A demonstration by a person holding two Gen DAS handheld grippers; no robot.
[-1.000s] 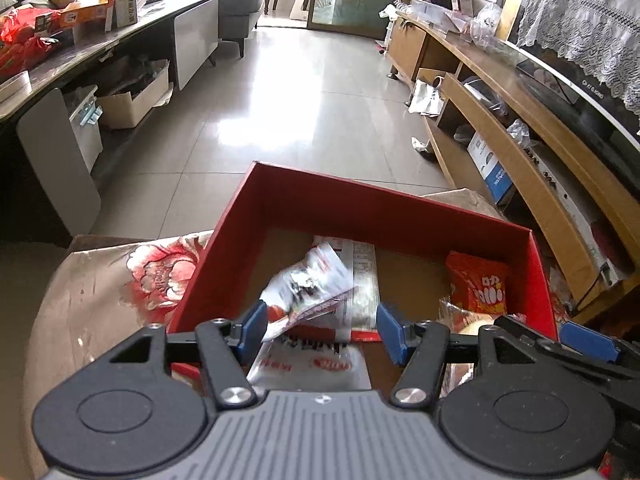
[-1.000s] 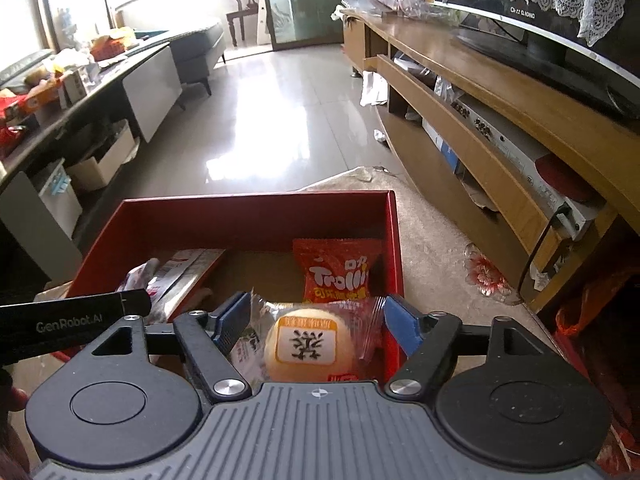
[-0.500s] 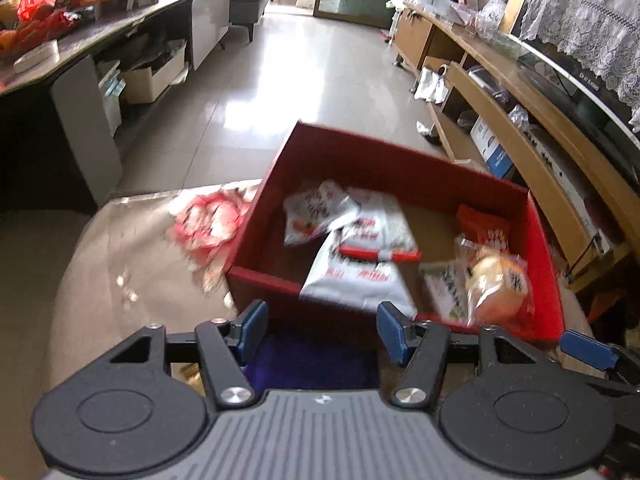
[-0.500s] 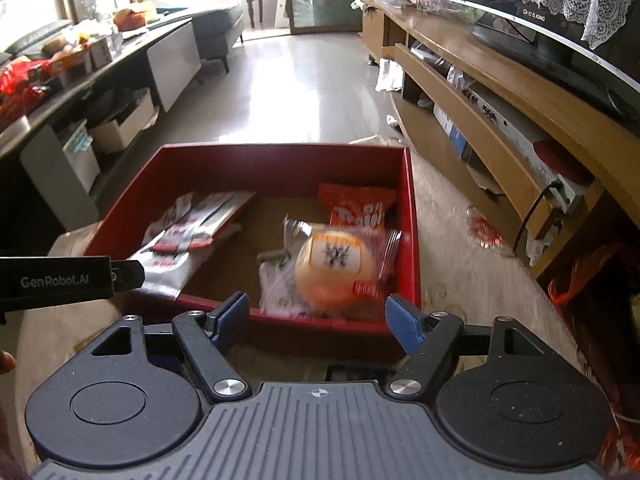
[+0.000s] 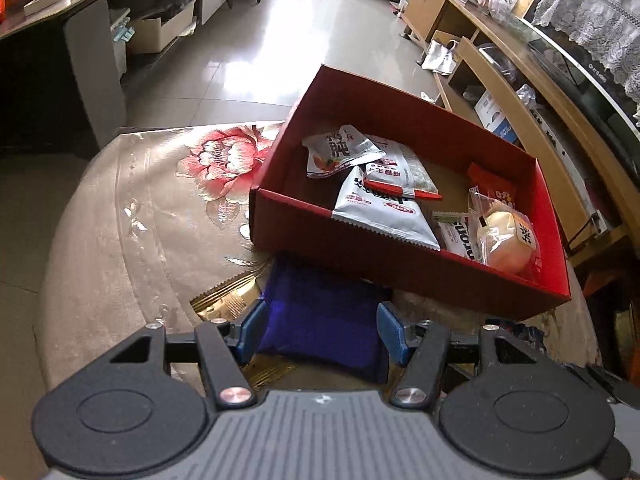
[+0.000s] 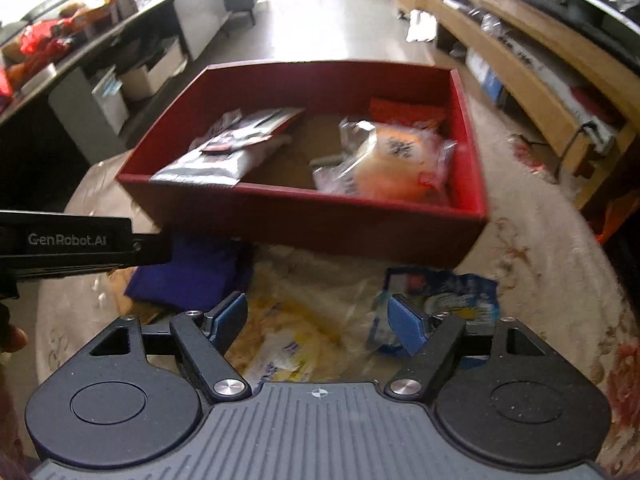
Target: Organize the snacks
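A red box [image 5: 400,256] [image 6: 304,220] stands on the floral tablecloth [image 5: 140,220]. In it lie white packets [image 5: 384,208], an orange packet [image 5: 496,192] and a wrapped round bun [image 5: 506,240] [image 6: 396,156]. My left gripper [image 5: 321,332] is open just in front of the box. A dark blue packet [image 5: 324,320] [image 6: 192,276] lies between its fingers, on top of a gold packet [image 5: 228,300]. My right gripper [image 6: 318,320] hovers over a yellow packet [image 6: 288,340]; its jaws are opening and the pads press on nothing. A blue-and-white packet [image 6: 444,300] lies by its right finger.
The left gripper's black body [image 6: 68,240] reaches in at the left of the right wrist view. A long wooden cabinet [image 5: 540,92] runs along the right. A dark counter [image 5: 60,20] with boxes under it lines the left. Tiled floor [image 5: 300,40] lies beyond the table.
Both grippers have drawn back from over the box to the table in front of it. The white packet and the bun that were between their fingers now lie in the box.
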